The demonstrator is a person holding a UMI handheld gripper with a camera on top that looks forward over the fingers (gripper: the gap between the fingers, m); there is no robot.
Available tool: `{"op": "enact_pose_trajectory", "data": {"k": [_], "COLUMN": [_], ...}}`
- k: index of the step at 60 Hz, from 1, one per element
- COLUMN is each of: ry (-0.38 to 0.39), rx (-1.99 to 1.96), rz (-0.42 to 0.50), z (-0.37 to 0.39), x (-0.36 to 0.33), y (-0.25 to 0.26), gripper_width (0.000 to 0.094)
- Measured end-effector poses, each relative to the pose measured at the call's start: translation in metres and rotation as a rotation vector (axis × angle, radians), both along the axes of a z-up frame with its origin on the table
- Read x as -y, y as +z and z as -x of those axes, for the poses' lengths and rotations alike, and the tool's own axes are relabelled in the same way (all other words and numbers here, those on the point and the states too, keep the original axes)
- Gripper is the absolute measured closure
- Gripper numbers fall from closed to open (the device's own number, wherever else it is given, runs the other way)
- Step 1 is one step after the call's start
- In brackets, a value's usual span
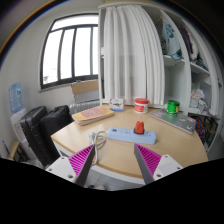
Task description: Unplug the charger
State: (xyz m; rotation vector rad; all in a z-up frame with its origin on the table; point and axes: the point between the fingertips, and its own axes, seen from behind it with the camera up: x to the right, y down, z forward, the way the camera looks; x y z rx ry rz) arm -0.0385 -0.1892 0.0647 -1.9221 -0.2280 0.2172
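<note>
A pale blue power strip (124, 133) lies on the round wooden table (170, 140), just beyond my fingers. A red charger (139, 127) stands plugged into its right end. A white cable (100, 143) runs from the strip's left end toward my left finger. My gripper (114, 160) is open and empty, low over the table's near edge, with its magenta pads (80, 160) spread wide. The charger is ahead and slightly right of the gap between the fingers, and nothing is between them.
On the far side of the table are a book (92, 113), a white cup (117, 103), a red-lidded jar (141, 104) and a green object (172, 106). Black chairs (45, 125) stand left of the table. Shelves (185, 60) and a curtain stand behind it.
</note>
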Motion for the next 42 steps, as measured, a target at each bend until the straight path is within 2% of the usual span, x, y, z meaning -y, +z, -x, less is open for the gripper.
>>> {"op": "enact_pose_trajectory", "data": {"k": [14, 26, 30, 35, 42], "ry": [-0.127, -0.227, -0.244, -0.194, -0.202], "rx": [0.065, 0.09, 0.081, -0.009, 0.041], "rz": [-0.024, 0.016, 0.059, 0.07, 0.056], "z": [-0.045, -0.072, -0.076, -0.06, -0.064], "x": [-0.088, -0.151, -0.162, -0.169, -0.168], "y": [0.0, -0.018, -0.033, -0.036, -0.037], "gripper_width": [0.0127, 0.017, 0.0306, 0.0641, 0.074]}}
